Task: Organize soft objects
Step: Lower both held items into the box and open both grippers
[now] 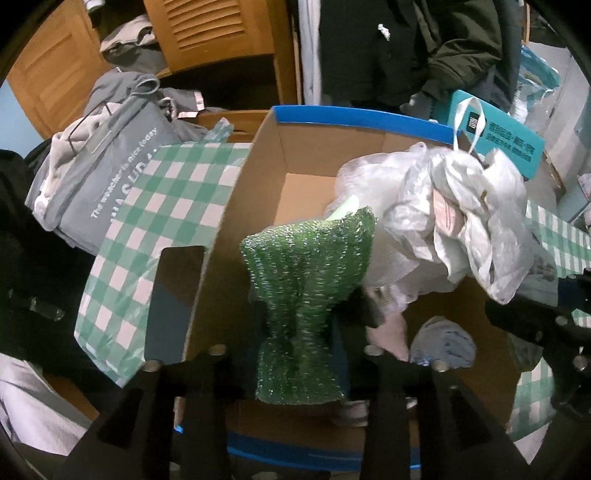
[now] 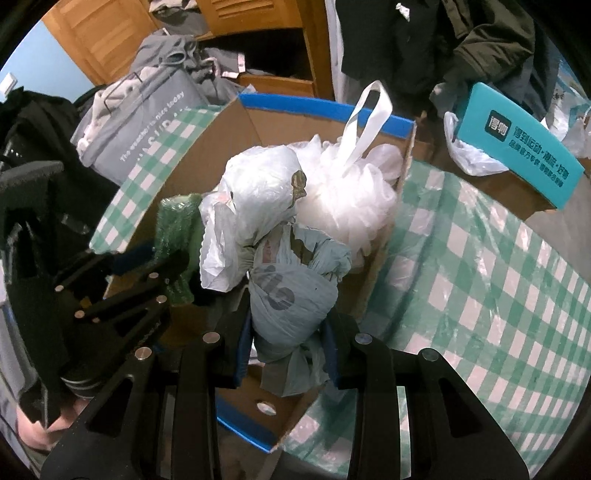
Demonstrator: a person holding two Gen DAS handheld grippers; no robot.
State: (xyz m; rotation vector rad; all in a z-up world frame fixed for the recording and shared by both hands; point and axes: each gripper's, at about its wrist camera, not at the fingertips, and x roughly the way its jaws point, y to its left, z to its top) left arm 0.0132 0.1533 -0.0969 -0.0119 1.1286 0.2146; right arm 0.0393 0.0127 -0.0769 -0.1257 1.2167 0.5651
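The left gripper, low centre of the left wrist view, has a glittery green mesh scourer between its black fingers; the scourer is pinched at the waist like a bow, but whether the pads press on it cannot be told. In the right wrist view the same gripper shows at middle left, the scourer rising from its tips.

The right gripper, low centre of its own view, clamps narrowly on a knotted pale blue plastic bag, crinkled and bulging between the blue-edged pads.

Both bundles sit over an open cardboard box with a blue taped rim, its brown corrugated walls filling the middle of each frame. Inside it lie a crumpled white plastic bag and a frilly white mesh bath puff with a flat ribbon loop standing up at upper centre.

The box stands on a glossy green-and-white checked tablecloth, which spreads across the right half of the right wrist view. A teal carton printed with white characters lies at upper right. A grey fabric bag with white lettering slumps at middle left of the left wrist view, grey clothes heaped above it, before louvred wooden doors at the top. A dark flat slab leans by the box's left wall.
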